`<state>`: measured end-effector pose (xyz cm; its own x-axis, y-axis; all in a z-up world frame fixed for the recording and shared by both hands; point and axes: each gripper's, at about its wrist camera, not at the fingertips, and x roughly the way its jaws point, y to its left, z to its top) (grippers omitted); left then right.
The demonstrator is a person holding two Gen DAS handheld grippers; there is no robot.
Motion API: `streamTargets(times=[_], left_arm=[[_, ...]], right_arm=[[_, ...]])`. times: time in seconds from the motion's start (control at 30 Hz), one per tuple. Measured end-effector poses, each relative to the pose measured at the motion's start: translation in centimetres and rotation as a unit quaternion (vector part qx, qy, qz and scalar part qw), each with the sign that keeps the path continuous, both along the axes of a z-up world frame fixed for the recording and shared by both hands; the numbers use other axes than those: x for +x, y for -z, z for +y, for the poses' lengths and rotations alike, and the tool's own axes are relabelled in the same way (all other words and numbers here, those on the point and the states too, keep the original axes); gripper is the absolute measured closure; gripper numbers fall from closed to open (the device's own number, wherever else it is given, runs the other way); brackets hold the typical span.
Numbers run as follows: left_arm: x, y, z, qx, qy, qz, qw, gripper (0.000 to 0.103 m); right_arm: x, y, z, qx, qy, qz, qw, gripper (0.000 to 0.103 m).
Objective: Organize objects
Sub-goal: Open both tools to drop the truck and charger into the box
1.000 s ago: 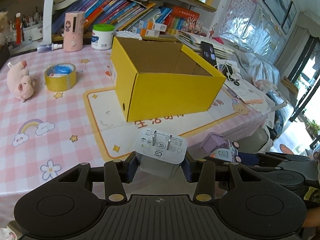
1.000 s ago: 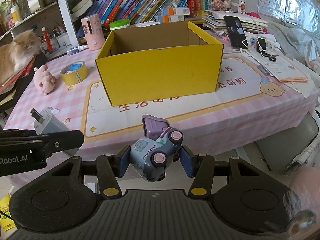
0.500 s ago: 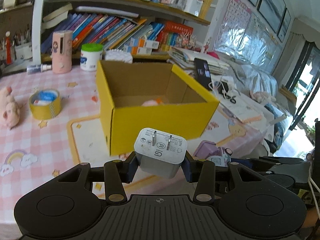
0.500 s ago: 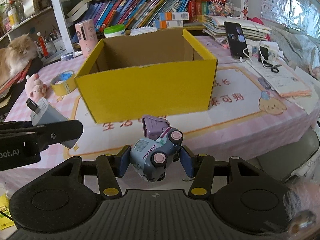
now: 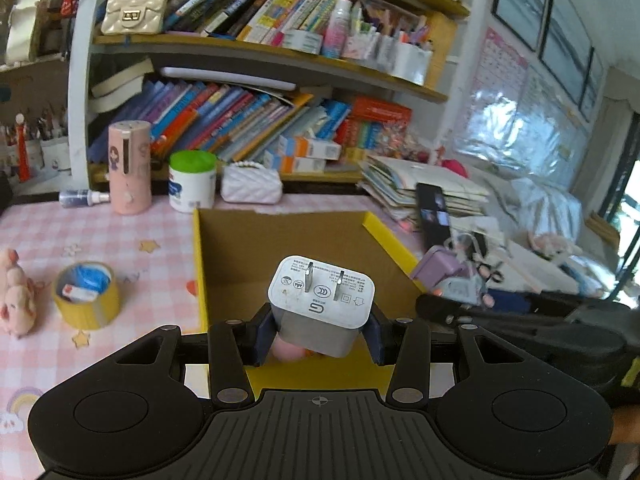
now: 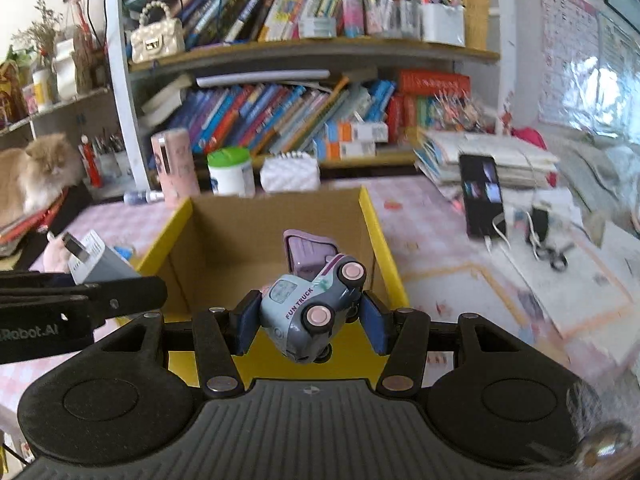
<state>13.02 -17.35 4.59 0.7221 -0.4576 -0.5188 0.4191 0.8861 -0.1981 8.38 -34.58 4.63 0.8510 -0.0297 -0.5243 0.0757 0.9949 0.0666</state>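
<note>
– Charger (image 5: 320,300): where, and how held?
– At 6 o'clock of the left wrist view, squeezed between the pads of the left gripper (image 5: 320,340), prongs up, just above the near wall of the yellow box (image 5: 260,248).
– Left of it, on the tabletop (image 5: 100,232)?
– Toy pig (image 5: 16,296) at 9 o'clock, with a roll of yellow tape (image 5: 86,296) just beside it on the box side, both apart from the box. Farther back, toward 11 o'clock, a pink cylinder (image 5: 130,168) and a white jar with a green lid (image 5: 192,180), side by side.
– Inside the box?
– Bare brown walls. Something pink low down, mostly hidden behind the charger, impossible to identify.
– And to the right?
– Toy truck (image 6: 312,304), lettered FUN TRUCK, tilted with its side wheels toward the camera, pinched between the pads of the right gripper (image 6: 310,320). Also over the near wall of the box, at 6 o'clock of the right wrist view. Grippers side by side, not touching.
– Farther right?
– Phone (image 6: 482,196) at 2 o'clock, propped against a stack of papers, with a white cable at its lower end.
</note>
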Motion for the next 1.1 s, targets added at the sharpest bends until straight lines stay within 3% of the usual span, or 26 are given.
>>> streamTargets(times=[0.17,0.43,0.63,0.9,1.0,1.1], left_arm=[[3.3,1.8,-1.7,0.037,-0.027,0.026,0.9986,0.059],[4.8,4.7,-4.0,0.086,-0.039,0.057,0.9939,0.059],[5.2,5.2,-5.4,0.129,-0.042,0.046,0.9897,0.059],[5.5,5.3,-5.7,0.132,-0.036,0.048,0.9895,0.058],[5.1,5.3,-5.7,0.137,-0.044,0.039,0.9889,0.053],[4.7,5.1,-5.2,0.132,-0.058,0.031,0.9891,0.037]], right_arm=[[3.8,-0.3,-1.3,-0.011,-0.024,-0.007,1.0,0.053],[8.1,1.7,-2.6,-0.031,-0.058,0.027,0.998,0.053],[10.5,3.9,-1.9,-0.061,-0.107,0.061,0.991,0.053],[13.9,5.2,-2.0,-0.065,-0.153,0.116,0.979,0.053],[14.3,5.4,-1.6,-0.083,-0.164,0.126,0.975,0.051],[14.1,5.6,-1.6,-0.087,-0.167,0.121,0.975,0.049]])
